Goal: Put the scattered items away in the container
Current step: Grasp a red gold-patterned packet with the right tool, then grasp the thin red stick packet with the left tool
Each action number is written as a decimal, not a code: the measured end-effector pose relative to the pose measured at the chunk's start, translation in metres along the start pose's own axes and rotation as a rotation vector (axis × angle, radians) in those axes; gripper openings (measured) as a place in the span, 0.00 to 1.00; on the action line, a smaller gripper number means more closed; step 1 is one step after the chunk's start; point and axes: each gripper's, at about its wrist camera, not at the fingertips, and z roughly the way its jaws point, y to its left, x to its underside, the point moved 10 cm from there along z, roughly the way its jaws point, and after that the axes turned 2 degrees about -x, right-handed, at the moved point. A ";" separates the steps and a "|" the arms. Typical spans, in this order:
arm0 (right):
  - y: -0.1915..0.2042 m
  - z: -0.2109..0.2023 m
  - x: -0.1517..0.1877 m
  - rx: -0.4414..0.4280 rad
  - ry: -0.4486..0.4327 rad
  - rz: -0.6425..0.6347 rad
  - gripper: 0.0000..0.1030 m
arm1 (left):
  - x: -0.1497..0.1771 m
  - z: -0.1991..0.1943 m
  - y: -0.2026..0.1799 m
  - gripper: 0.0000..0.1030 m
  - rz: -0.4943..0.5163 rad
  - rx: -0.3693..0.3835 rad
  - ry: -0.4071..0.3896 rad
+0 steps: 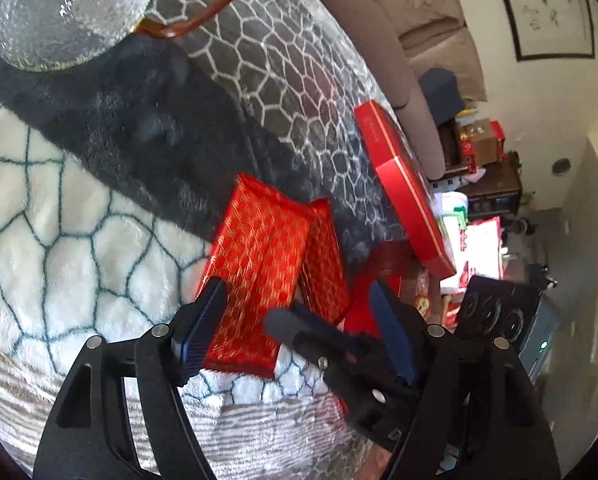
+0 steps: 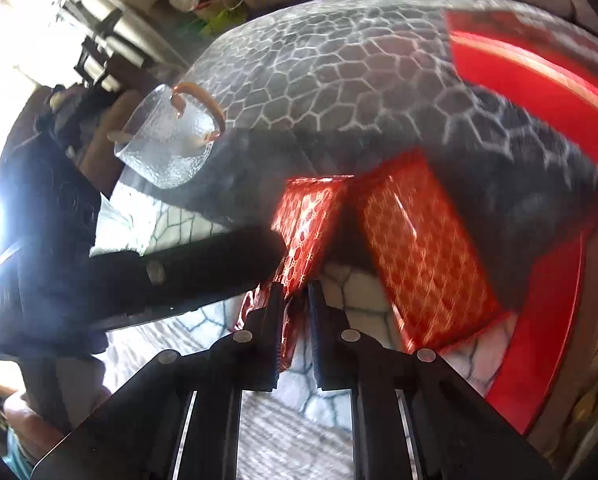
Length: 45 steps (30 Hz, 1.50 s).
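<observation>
- Red box (image 2: 547, 92): smeared by motion blur in the right wrist view, cut off by the right picture edge; contents not discernible.
- Foil packet (image 2: 311, 220): its near end hidden between the right gripper (image 2: 295, 300) jaws.
- Second foil packet (image 1: 327, 256): near end covered by the right gripper's arm in the left wrist view.
- Glass cup (image 1: 75, 8): cropped by the top edge.
- Blanket (image 1: 79, 216): near edge hidden under gripper bodies.
- Shelf clutter (image 1: 479, 148): too small to identify.

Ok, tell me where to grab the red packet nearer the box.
Best take the packet by its near short end, coming in low from the front. It lies flat on the blanket, the other packet crowds one long side and the red box the other.
</observation>
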 end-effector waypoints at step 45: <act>-0.051 0.023 -0.027 0.604 0.235 -0.419 0.84 | 0.030 -0.034 0.048 0.21 0.042 -0.141 0.037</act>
